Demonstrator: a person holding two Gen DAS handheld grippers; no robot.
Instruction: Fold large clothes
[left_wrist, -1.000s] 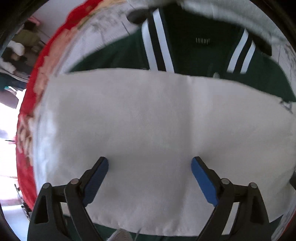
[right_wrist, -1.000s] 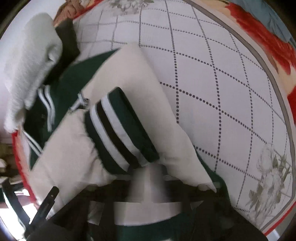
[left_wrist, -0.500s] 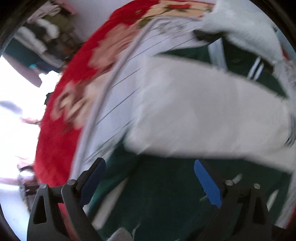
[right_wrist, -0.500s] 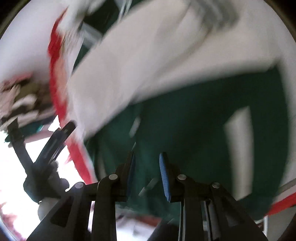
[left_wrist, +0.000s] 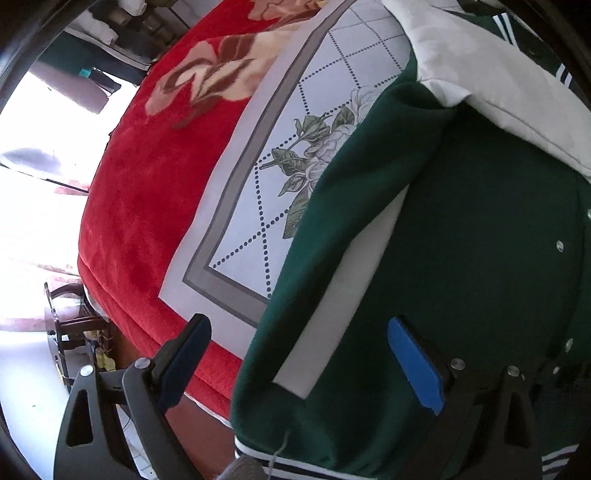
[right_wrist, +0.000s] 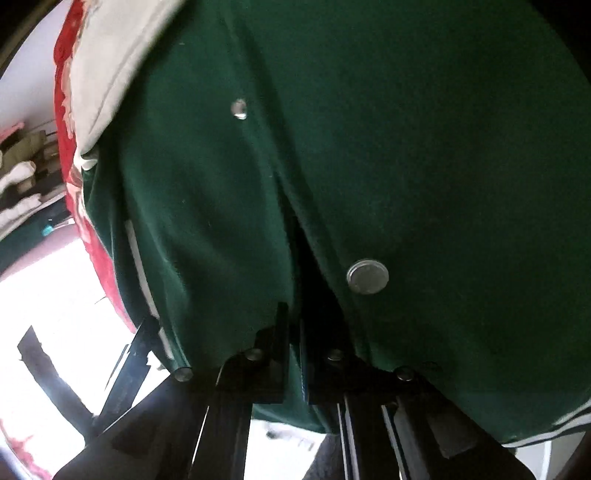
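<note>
Presently catalogued, from the jaws outward:

Right gripper (right_wrist: 293, 332): jaws brought together, having just been closing; green cloth of the jacket (right_wrist: 406, 147) is seen pinched between them at the front opening. Whether a full fold or only an edge is caught cannot be told.

Left gripper (left_wrist: 303, 362): jaws held wide apart, blue pads (left_wrist: 415, 363) bare, nothing pressed between them; the jacket's lower edge lies under the gap.

Jacket (left_wrist: 480, 240): dark green, fleecy body; white pocket trim (left_wrist: 343, 295) running from 7 toward 1 o'clock in the left wrist view; silver snaps (right_wrist: 367, 276) set along the placket; green-and-white striped hem ribbing (left_wrist: 295, 461) at 6 o'clock; white sleeve (left_wrist: 498, 81) laid across the body at 1 o'clock. In the right wrist view the green panel fills nearly the whole frame, with the white sleeve (right_wrist: 118, 55) at 11 o'clock.

Support: white quilted sheet (left_wrist: 295, 129) with dotted diamond lines, a printed flower and a grey border, at 11 o'clock of the jacket; red floral blanket (left_wrist: 147, 184) beyond it at 9 o'clock.
</note>
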